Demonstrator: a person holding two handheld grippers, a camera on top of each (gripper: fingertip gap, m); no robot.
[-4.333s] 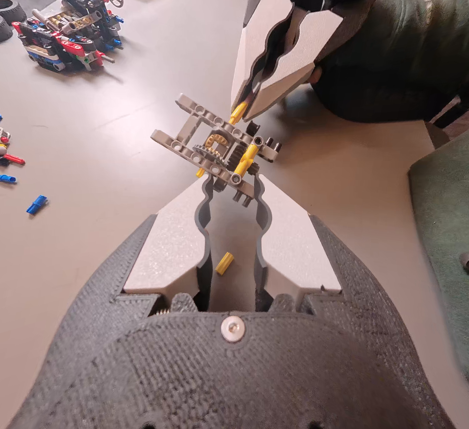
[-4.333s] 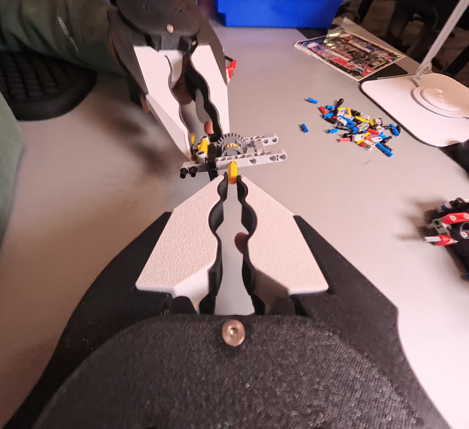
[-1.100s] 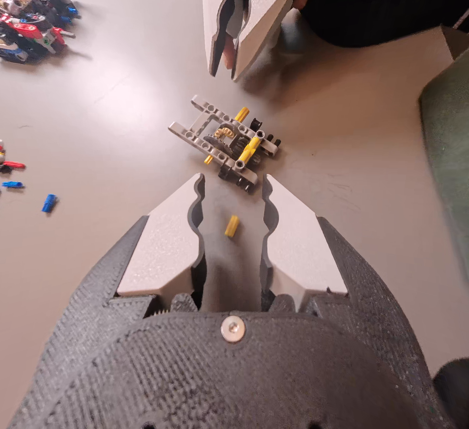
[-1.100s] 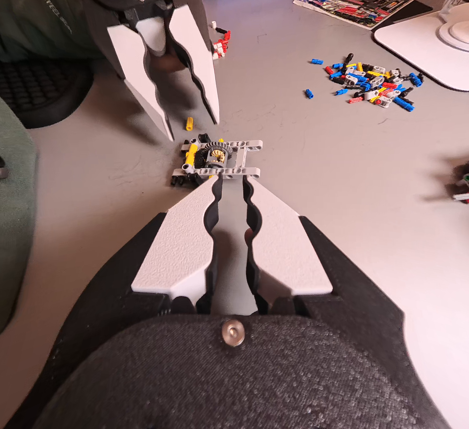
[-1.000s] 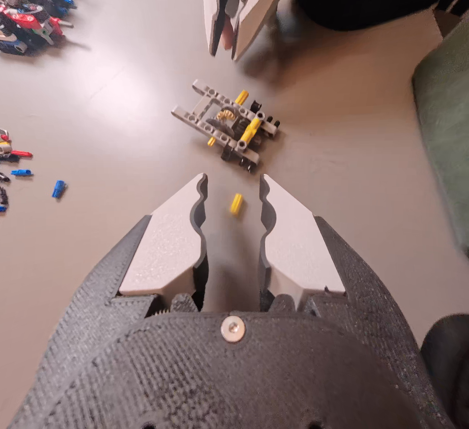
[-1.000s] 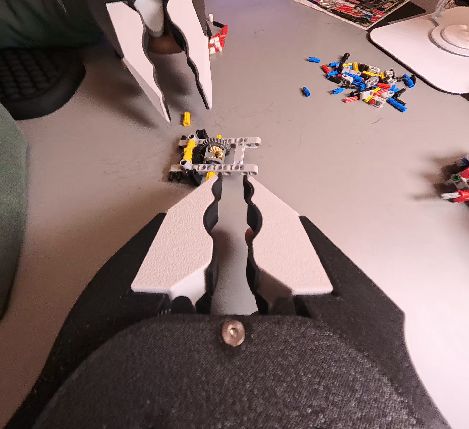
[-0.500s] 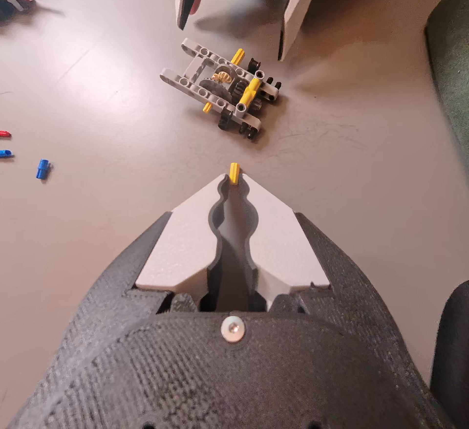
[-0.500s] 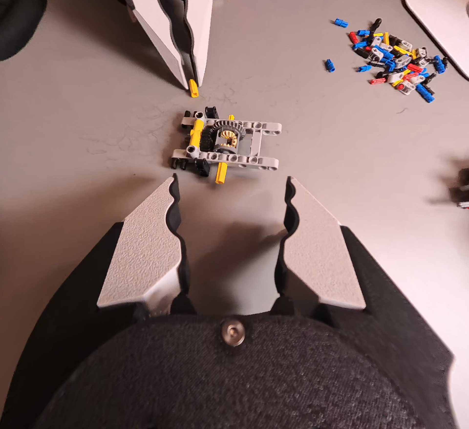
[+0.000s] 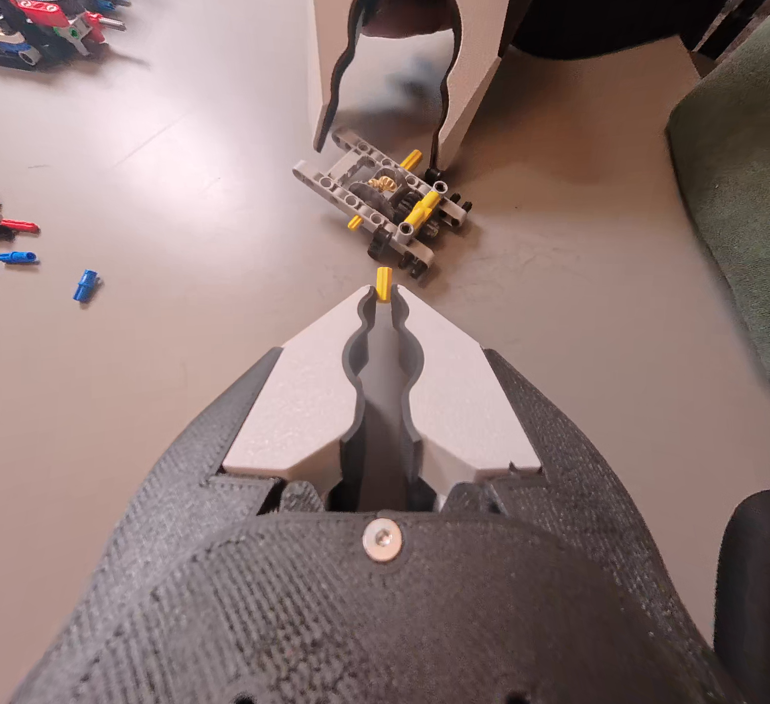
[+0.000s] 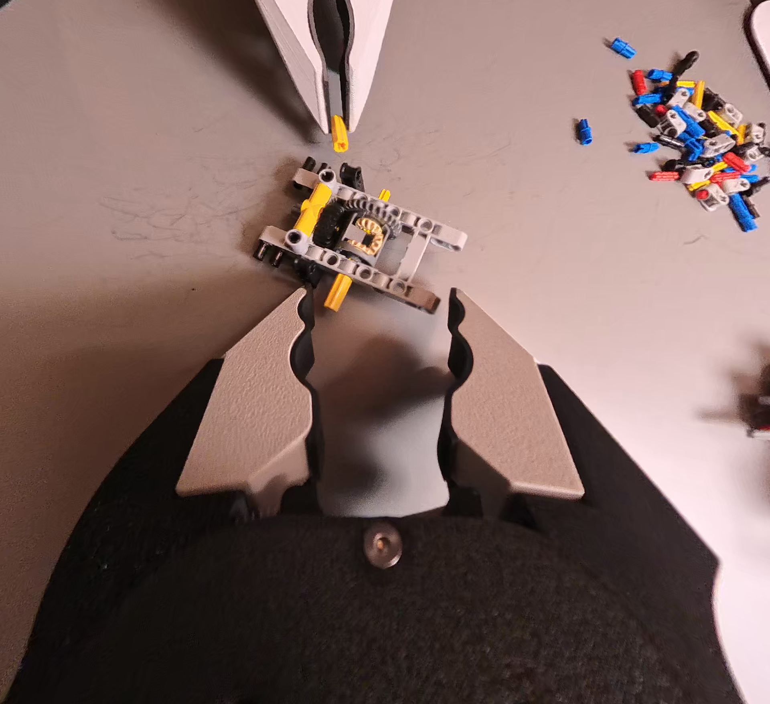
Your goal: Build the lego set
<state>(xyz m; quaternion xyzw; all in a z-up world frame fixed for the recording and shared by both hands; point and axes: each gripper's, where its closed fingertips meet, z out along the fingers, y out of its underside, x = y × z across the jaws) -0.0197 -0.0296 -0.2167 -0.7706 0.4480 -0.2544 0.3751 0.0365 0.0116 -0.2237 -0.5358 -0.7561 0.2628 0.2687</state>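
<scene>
A small grey frame assembly with gears and yellow axles lies on the table; it also shows in the right wrist view. My left gripper is shut on a short yellow piece, held just short of the assembly's near end. In the right wrist view the left gripper shows beyond the assembly with the yellow piece at its tips. My right gripper is open, its fingers low on either side of the assembly's near beam. In the left wrist view the right gripper stands open over the assembly's far side.
A partly built lego vehicle sits at the far left in the left wrist view. Loose blue and red pins lie nearby. A pile of mixed small parts lies to the right in the right wrist view. A green padded edge borders the table. The grippers' ends are close to 8 cm from one another. The left gripper is farther from the partly built lego vehicle, some 25 cm, than the right, some 20 cm.
My left gripper closed on the loose yellow piece and lifted it toward the assembly. My right gripper opened wide and came down around the assembly, which lies let go on the table.
</scene>
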